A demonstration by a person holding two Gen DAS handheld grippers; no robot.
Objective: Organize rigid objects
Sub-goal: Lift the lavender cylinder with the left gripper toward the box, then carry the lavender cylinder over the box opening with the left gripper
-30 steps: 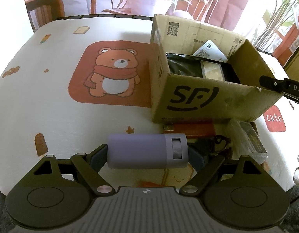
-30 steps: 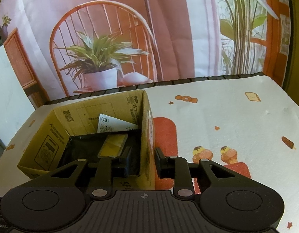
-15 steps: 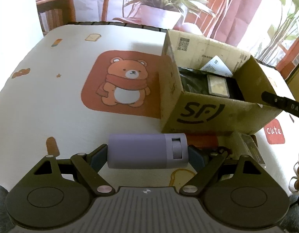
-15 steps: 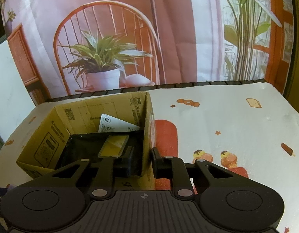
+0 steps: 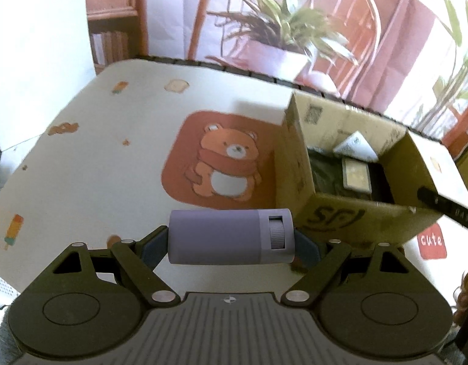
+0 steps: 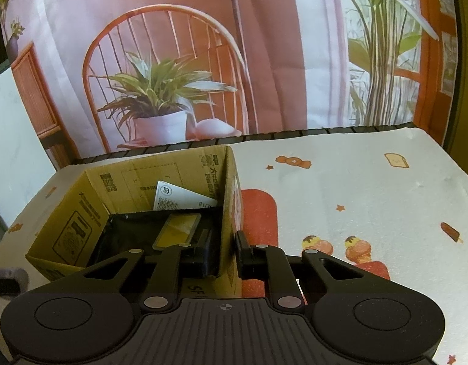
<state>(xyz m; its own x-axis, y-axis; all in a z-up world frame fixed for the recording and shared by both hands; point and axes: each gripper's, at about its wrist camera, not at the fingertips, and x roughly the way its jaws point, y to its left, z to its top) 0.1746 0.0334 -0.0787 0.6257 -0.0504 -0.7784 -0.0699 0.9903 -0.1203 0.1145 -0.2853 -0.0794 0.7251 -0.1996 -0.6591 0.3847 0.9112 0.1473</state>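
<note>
- Purple cylinder (image 5: 231, 236) lies crosswise between the fingers of the left tongs (image 5: 231, 245), its long axis running from one fingertip to the other, level, with a ribbed dial band near its right end.
- Left tongs are clamped on the cylinder's two flat ends and hold it above the bench (image 5: 97, 167), with the cardboard box (image 5: 297, 164) ahead and to the right of them.
- Right tongs (image 6: 223, 251) straddle the box's right-hand wall (image 6: 229, 213), one finger inside and one outside; they are closed narrowly around it, though actual contact with the cardboard cannot be made out.
- Inside the box, ahead of the right tongs, sit a black bag (image 6: 127, 237), a flat yellowish case (image 6: 177, 231) on top of it and a white card (image 6: 179, 199) leaning on the far wall.
- The bench wears a white cloth printed with a bear (image 5: 226, 164) on an orange patch, ice lollies and toast.
- Beyond the far edge hangs a backdrop showing a chair (image 6: 161, 70), a potted plant (image 6: 159, 97) and pink curtains.
</note>
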